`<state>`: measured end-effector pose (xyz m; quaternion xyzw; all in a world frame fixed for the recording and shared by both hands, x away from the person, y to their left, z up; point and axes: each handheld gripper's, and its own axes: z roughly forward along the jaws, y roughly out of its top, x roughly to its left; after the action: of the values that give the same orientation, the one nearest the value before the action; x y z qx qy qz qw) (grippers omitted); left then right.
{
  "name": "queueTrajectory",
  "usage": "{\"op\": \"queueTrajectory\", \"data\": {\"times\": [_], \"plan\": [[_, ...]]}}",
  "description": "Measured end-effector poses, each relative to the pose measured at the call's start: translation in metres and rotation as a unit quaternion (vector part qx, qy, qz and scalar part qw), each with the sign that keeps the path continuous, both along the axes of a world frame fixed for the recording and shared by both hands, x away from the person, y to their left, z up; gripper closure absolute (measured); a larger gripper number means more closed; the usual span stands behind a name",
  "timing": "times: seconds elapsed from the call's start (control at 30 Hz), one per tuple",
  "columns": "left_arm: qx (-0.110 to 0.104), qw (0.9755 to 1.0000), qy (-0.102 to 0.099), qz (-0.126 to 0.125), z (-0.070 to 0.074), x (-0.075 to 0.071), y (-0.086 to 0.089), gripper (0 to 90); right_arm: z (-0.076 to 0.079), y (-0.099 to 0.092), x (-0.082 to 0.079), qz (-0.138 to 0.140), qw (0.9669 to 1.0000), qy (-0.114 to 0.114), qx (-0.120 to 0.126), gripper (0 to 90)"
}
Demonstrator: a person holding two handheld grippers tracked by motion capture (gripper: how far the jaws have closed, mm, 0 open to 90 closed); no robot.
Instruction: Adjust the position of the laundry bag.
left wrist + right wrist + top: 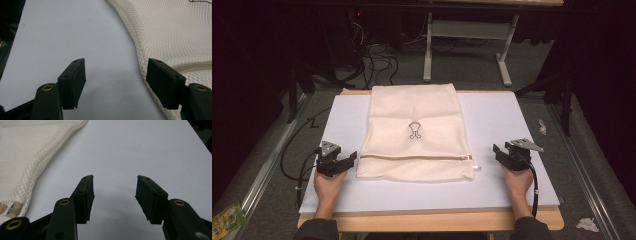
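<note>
A: Cream mesh, a laundry bag (414,132), lies flat in the middle of the white surface (512,190), its far end at the far edge and its zipper (414,157) running across near the near end.

B: And the tools?

A: The left tool (346,161) sits just beside the bag's left side, level with the zipper. The right tool (498,152) sits a little apart from the bag's right side, near the zipper pull (475,167).

B: Holding anything?

A: No. In the left gripper view the left tool (115,75) is spread wide over bare surface, with one finger (163,80) over the bag's edge (140,62), though whether it touches is hard to tell. In the right gripper view the right tool (115,192) is also spread, with nothing between its fingers and the bag (27,157) off to one side.

B: So what would a good next step look like?

A: Probably taking hold at the zipper end. The left tool should pinch the seam beside the zipper to steady the cloth, while the right comes in low and square to the small pull, closing only once the tab is truly between its fingers. Thin mesh bunches easily, so slow moves suit it.
</note>
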<state>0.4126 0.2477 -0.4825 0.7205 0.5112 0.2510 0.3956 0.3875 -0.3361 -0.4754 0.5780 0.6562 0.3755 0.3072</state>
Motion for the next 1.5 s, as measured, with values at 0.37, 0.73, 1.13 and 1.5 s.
{"op": "queueTrajectory", "data": {"times": [0.37,0.73,1.13,1.5], "plan": [[-0.017,0.9998,0.006,-0.009,0.004,0.0,-0.005,32.2,0.002,0.004,0.001,0.017,0.9993,0.024,0.022,49.3],[-0.022,0.9991,0.023,-0.027,0.005,0.0,-0.012,32.0,0.008,0.016,0.003,0.057,0.9961,0.05,0.045,52.2],[-0.03,0.9979,0.04,-0.041,0.013,0.003,-0.022,29.4,0.008,0.038,0.012,0.101,0.9902,0.078,0.056,53.9],[-0.036,0.9961,0.073,-0.034,0.011,0.014,-0.034,27.3,0.013,0.067,0.024,0.14,0.9833,0.101,0.057,53.0]]}}
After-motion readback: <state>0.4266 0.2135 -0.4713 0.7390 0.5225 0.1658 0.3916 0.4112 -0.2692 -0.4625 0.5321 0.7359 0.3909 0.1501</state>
